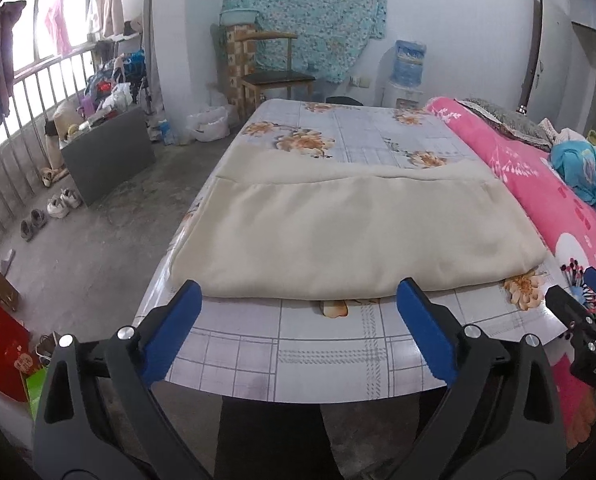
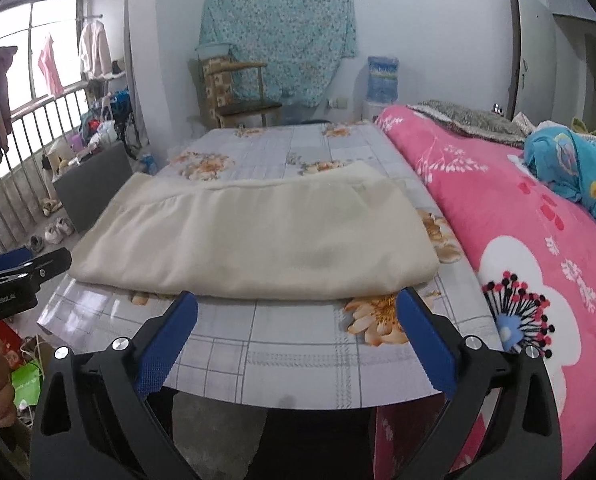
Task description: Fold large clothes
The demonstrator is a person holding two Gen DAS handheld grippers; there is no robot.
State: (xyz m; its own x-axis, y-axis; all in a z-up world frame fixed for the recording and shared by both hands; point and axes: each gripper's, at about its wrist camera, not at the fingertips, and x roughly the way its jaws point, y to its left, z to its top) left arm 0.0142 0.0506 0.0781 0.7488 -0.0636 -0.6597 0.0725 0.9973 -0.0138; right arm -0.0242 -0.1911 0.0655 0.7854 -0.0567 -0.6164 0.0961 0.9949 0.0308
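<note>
The cream garment [image 1: 338,232] lies folded on the table [image 1: 298,344], looking soft, thick and floppy, best pinched at its near corners by the left gripper [image 1: 298,300] and right gripper [image 2: 298,300], both wide open, empty.

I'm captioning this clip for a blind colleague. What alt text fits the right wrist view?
A folded cream garment lies flat on a table with a flowered grey-checked cover, just beyond the open blue fingers of the right gripper, which holds nothing. A pink flowered blanket lies to the right, and the left gripper shows at the left edge.
</note>
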